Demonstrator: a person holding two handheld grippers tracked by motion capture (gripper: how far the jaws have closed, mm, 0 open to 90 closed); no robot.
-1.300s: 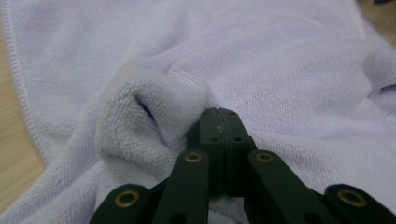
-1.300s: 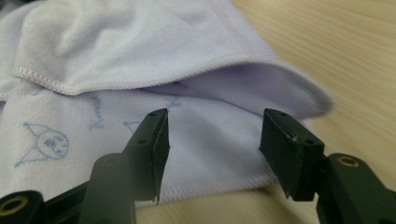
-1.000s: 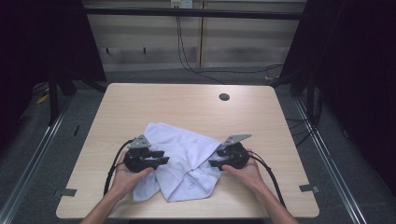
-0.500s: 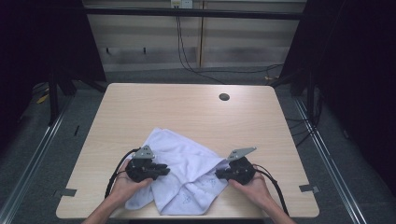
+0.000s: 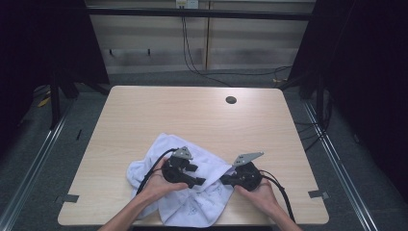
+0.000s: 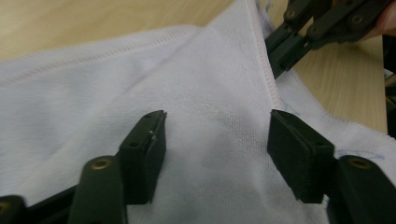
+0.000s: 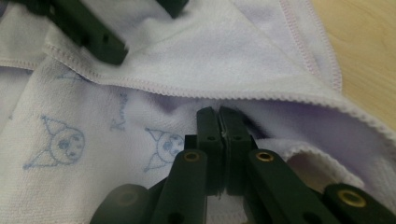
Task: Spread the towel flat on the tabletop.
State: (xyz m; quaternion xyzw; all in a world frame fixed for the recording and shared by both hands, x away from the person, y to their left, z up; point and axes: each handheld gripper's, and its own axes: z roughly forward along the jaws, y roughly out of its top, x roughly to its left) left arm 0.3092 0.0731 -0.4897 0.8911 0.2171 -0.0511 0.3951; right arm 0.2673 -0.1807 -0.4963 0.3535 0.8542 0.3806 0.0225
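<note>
Presently the right gripper (image 7: 219,116) is clamped shut on a fold of the white towel (image 5: 202,192) lying crumpled at the bench (image 5: 144,110) near edge, while the left gripper (image 6: 215,140), jaws just opened wide over bare cloth, holds nothing, so a pull risks dragging the towel off-edge.

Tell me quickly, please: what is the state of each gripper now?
Left gripper: open, jaws just opened wide, above the white towel, gripping nothing.
Right gripper: closed, apparently pinching a fold of the towel.
</note>
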